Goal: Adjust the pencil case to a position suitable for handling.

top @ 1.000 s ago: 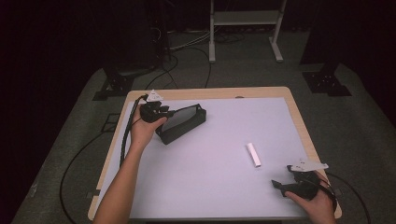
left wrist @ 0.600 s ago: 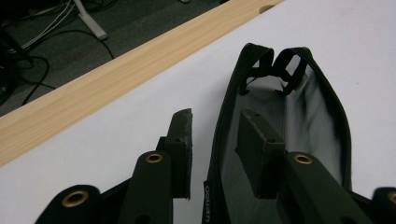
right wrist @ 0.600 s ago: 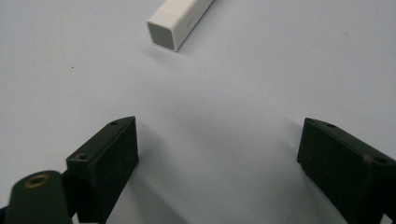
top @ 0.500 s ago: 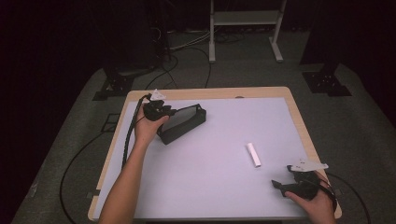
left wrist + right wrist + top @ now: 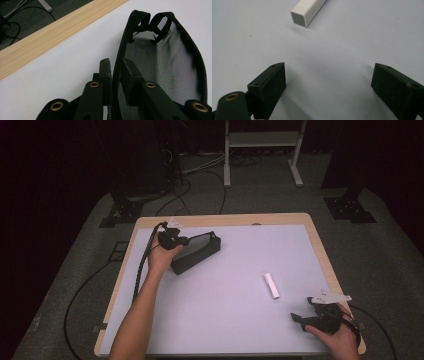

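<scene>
The black pouch [image 5: 196, 252] you are working on lies in the upper left part of the high view, on the pale mat of the table [image 5: 225, 220], slanting from lower left to upper right. It is a long, soft fabric case with a zip running round its open mouth; in the left gripper view its wall [image 5: 162, 67] is a fine grey-black mesh, edged by a ribbed zipper band, with a small looped strap at the far end.

Your left gripper [image 5: 115, 68] has its two black jaws on either side of that zip edge, one outside the pouch and one inside against the mesh. They have just been closing and now pinch the rim between their flat, blocky pads. In the high view your left hand [image 5: 162, 252] wraps the gripper body at the pouch's left end, forearm running up from the bottom edge, cable trailing off the table's left side.

Right of centre in the high view lies a small white stick [image 5: 271, 285], a smooth, square-ended plastic bar; it also shows at the top of the right gripper view [image 5: 308, 11], well apart from the pouch.

Your right gripper [image 5: 328, 80] sits low over the mat in the lower right corner, jaws spread wide with bare mat between them, your right hand [image 5: 340, 337] resting near the wooden rim.
</scene>
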### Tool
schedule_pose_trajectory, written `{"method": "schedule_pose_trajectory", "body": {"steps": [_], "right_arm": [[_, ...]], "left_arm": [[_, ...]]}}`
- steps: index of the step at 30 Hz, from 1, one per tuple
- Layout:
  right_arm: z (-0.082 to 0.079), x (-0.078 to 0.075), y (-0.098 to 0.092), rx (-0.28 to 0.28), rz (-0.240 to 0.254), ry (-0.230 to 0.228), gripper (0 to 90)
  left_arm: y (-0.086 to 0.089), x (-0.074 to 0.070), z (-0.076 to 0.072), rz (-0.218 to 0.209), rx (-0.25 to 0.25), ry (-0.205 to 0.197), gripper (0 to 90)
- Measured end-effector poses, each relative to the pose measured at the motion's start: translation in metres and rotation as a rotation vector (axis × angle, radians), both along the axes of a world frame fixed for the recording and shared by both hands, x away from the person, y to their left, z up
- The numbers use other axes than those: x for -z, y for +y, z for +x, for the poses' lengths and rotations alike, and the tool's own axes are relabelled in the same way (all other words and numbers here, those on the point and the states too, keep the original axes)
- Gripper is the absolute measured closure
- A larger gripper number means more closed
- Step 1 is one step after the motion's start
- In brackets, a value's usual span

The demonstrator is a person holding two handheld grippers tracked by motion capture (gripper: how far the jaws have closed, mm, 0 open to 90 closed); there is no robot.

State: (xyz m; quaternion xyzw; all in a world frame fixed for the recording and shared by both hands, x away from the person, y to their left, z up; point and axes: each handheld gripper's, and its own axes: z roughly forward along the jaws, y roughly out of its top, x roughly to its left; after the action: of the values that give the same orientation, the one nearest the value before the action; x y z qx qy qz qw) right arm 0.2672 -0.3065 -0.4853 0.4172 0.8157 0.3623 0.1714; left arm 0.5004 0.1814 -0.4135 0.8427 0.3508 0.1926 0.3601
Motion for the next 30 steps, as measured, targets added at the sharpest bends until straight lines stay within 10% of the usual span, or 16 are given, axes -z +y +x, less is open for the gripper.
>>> {"method": "schedule_pose_trajectory", "body": {"steps": [30], "right_arm": [[0.000,0.000,0.000,0.000,0.000,0.000,11.4]], "left_arm": [[-0.002,-0.027,-0.023,-0.046,0.131,-0.030,88.6]]}}
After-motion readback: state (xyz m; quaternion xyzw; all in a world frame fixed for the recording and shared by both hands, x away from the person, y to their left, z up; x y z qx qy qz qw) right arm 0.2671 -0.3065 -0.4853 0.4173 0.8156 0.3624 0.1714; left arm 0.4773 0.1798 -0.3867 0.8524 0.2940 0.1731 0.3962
